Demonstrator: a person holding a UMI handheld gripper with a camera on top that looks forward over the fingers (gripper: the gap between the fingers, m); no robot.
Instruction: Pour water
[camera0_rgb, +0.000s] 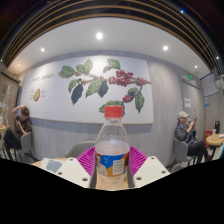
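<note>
A clear plastic bottle (112, 150) with a red cap (114, 112) stands upright between the two fingers of the gripper (112, 163), whose pink pads (89, 158) close against its sides, holding it raised and level above a pale worktop (62, 168). Beyond, a wall mural of leaves and berries (100, 82) fills the background, with seated people (185, 135) at either side.
</note>
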